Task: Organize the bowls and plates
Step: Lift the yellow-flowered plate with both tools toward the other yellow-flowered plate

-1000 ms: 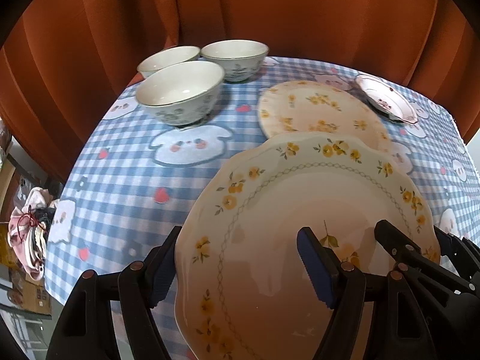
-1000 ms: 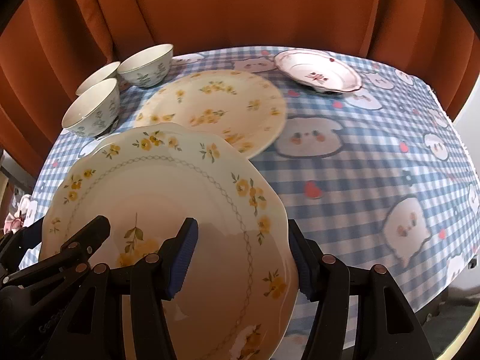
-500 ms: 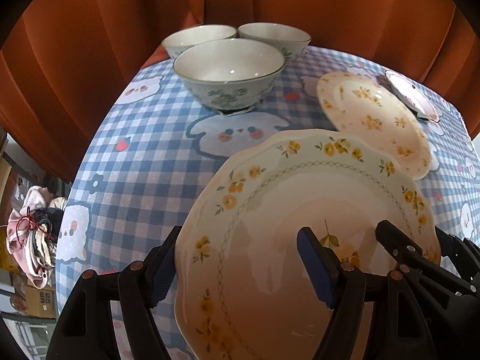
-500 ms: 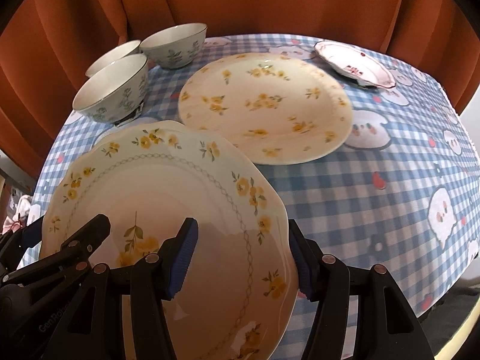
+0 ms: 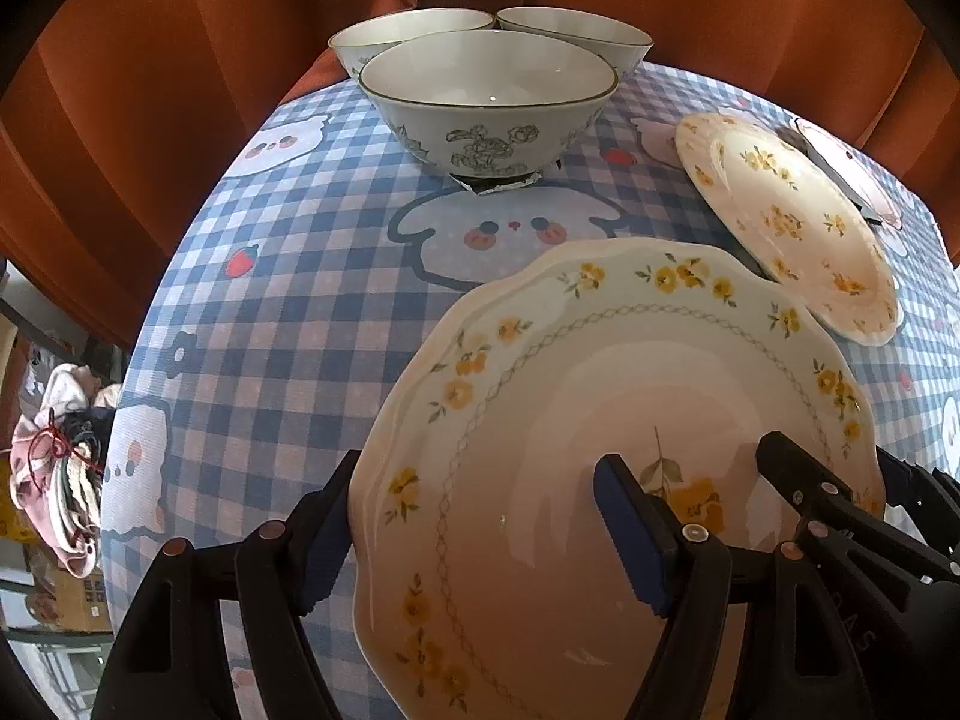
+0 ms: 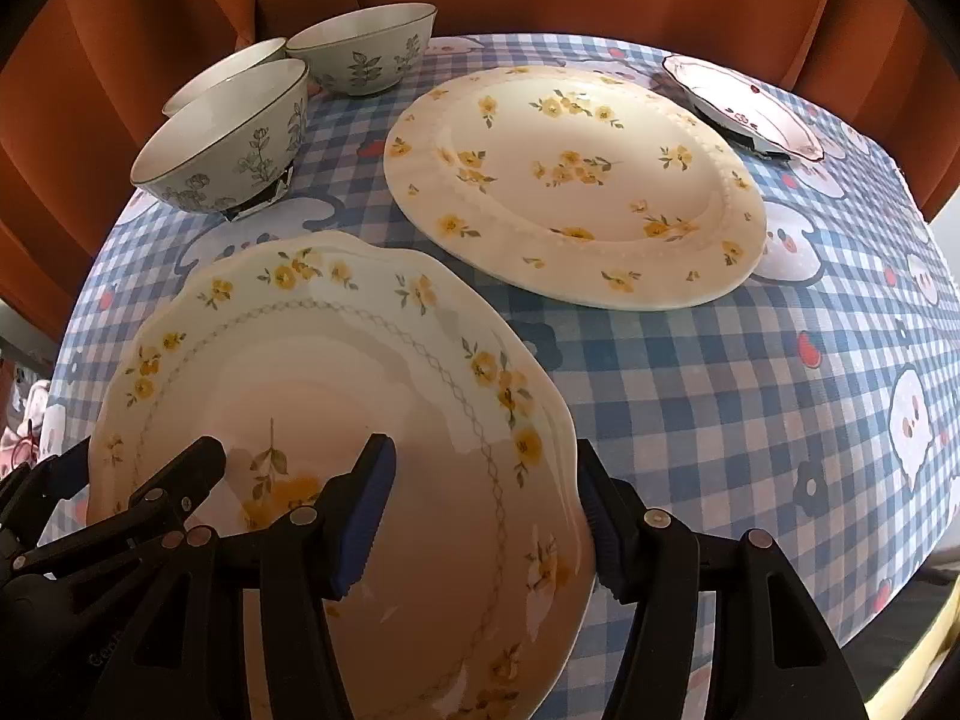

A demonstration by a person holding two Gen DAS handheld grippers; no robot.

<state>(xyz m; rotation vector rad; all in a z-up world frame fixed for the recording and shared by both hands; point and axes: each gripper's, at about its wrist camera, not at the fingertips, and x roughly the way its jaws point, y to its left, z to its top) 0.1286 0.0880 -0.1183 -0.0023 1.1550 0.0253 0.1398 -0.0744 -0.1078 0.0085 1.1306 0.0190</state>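
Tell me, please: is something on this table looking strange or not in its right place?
Yes. The nearest bowl stands on a small dark, shiny scrap poking out under its foot, and the small pink plate rests on something dark too, so it sits tilted. Nothing looks spilled or broken.

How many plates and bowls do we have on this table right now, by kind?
Bowls: 3, grouped at the far left
Plates: 3: held plate, big yellow-flowered plate, small pink-patterned plate
Total: 6
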